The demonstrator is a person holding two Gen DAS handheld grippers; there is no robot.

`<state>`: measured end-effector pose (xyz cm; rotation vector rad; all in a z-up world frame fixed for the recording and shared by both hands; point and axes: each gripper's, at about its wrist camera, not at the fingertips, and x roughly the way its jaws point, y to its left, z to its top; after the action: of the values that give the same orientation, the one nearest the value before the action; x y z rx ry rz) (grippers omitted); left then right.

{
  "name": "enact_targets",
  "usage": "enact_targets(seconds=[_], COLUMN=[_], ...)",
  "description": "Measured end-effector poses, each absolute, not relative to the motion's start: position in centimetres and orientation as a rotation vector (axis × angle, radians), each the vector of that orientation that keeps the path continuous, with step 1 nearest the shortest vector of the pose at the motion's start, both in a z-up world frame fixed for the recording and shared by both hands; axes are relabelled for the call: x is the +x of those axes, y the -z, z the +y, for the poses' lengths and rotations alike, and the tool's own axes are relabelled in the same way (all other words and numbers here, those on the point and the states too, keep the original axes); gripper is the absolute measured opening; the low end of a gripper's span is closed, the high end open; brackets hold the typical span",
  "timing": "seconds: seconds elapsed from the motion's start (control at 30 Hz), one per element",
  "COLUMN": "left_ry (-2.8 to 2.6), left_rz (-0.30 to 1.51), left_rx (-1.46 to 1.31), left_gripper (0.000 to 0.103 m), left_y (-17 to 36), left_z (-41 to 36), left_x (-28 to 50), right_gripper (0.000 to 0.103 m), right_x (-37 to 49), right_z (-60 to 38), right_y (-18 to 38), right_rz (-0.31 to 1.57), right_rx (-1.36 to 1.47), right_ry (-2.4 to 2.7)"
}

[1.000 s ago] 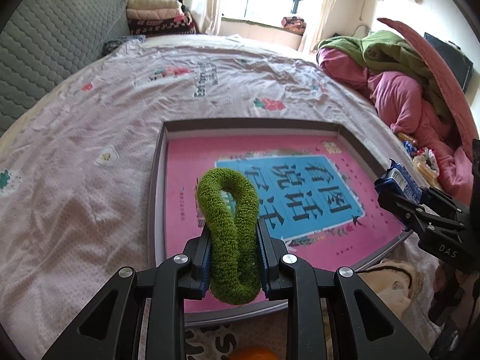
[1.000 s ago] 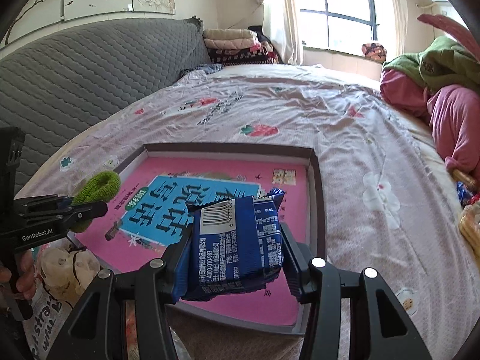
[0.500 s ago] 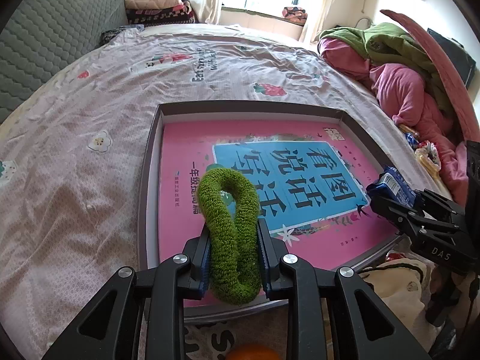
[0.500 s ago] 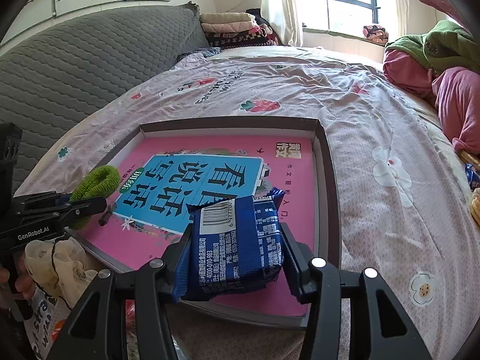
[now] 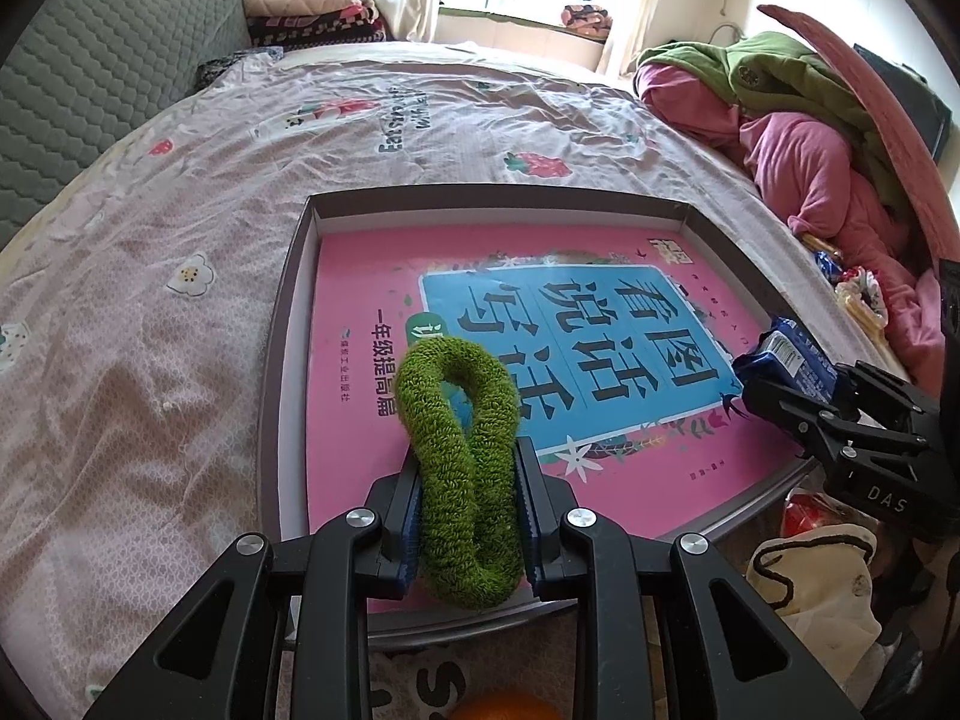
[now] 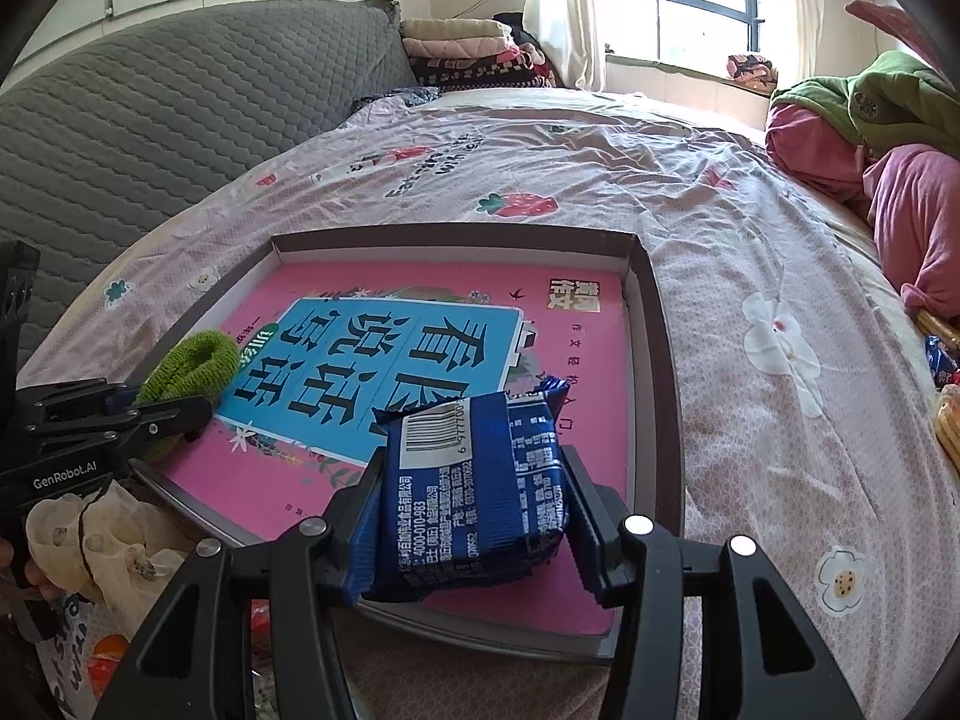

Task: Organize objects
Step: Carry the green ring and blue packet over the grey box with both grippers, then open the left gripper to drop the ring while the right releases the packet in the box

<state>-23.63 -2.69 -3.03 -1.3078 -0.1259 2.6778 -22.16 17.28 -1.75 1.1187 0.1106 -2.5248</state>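
We find the green terry hair band [image 5: 465,480] squeezed flat between the pads of the left tool [image 5: 468,516], its upper loop standing free above the near left part of the pink book cover. The left tool is clenched on it. The blue snack packet [image 6: 474,492] sits crosswise in the right tool [image 6: 474,516], barcode uppermost, both pads pressing its sides; this tool is likewise grasping its load, held over the near right corner of the tray. The pink book [image 6: 576,372] with a blue title panel lies flat inside the shallow grey-rimmed tray [image 5: 282,360] and nearly fills it. The tray rests on the bed [image 5: 150,300], on a pale floral sheet. A heap of pink and green clothing [image 5: 798,138] lies well apart at the bed's right edge. A cream drawstring bag [image 5: 822,576] sits just below the tray's near rim.
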Motion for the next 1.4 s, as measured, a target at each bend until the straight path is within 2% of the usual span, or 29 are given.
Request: enact_targets(seconds=[0.33, 0.67, 0.87, 0.93, 1.1, 1.2, 1.4], left_ry=[-2.669, -2.661, -2.674, -2.680, -2.686, -2.686, -2.694], left_rz=[-0.155, -0.168, -0.175, -0.188, -0.206, -0.212, -0.206], left_rx=[-1.312, -1.303, -1.292, -1.285, -1.274, -1.274, -1.272], left_gripper=[0.030, 0.034, 0.036, 0.040, 0.043, 0.050, 0.057], left_y=[2.9, 2.7, 2.5, 2.3, 1.9, 1.8, 1.8], left_z=[-2.9, -3.0, -3.2, -3.4, -3.7, -3.8, -3.8], left_x=[-23.6, -23.5, -23.5, -23.5, -23.6, -23.6, -23.7], right_gripper=[0.053, 0.060, 0.060, 0.060, 0.060, 0.060, 0.060], right_x=[-22.2, -22.0, -21.9, -21.8, -21.6, -21.4, -21.3], right_z=[17.1, 17.2, 17.7, 17.7, 17.8, 18.0, 17.9], right_y=[1.9, 1.6, 1.2, 1.1, 0.7, 0.5, 0.4], right_rz=[0.148, 0.172, 0.154, 0.153, 0.145, 0.138, 0.139], right_rx=[1.130, 1.102, 1.083, 1.079, 1.055, 1.047, 1.041], right_ry=[2.539, 2.564, 2.579, 2.580, 2.592, 2.596, 2.594])
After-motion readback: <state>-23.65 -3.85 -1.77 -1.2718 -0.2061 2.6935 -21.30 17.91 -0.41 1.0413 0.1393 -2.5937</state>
